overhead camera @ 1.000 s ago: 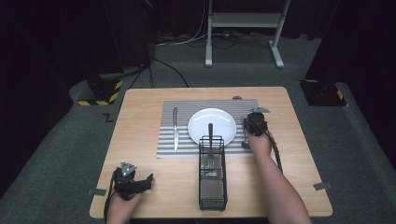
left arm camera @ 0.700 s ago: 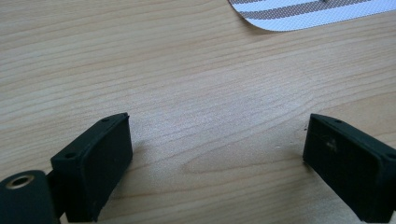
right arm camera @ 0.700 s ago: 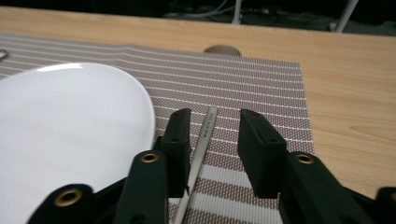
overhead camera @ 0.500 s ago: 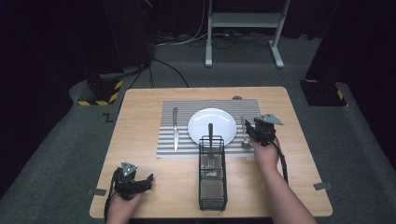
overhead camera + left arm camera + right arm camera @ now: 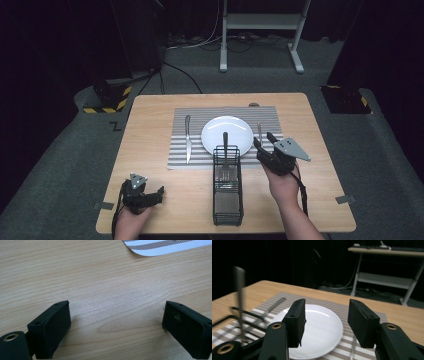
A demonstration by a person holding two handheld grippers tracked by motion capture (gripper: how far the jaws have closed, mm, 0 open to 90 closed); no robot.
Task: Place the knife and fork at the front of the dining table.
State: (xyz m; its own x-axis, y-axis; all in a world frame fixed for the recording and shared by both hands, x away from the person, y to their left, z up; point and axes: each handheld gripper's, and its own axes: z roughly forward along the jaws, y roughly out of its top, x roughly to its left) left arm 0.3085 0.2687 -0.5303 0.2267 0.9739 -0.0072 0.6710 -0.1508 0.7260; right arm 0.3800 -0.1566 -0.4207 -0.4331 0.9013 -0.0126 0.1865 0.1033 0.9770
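The table (image 5: 150, 125) is brightly lit from above while the room around it falls near black. The plate (image 5: 322, 327) carries a thin glare streak. In the right gripper view the rack (image 5: 239, 317) is blurred. Soft shadows sit under the left gripper's jaws.

Plate (image 5: 227, 134) on placemat (image 5: 200, 155), knife (image 5: 188, 138) left, caddy (image 5: 227, 186) before.

The utensil (image 5: 239, 302) standing in the wire caddy (image 5: 234, 315) is blurred.
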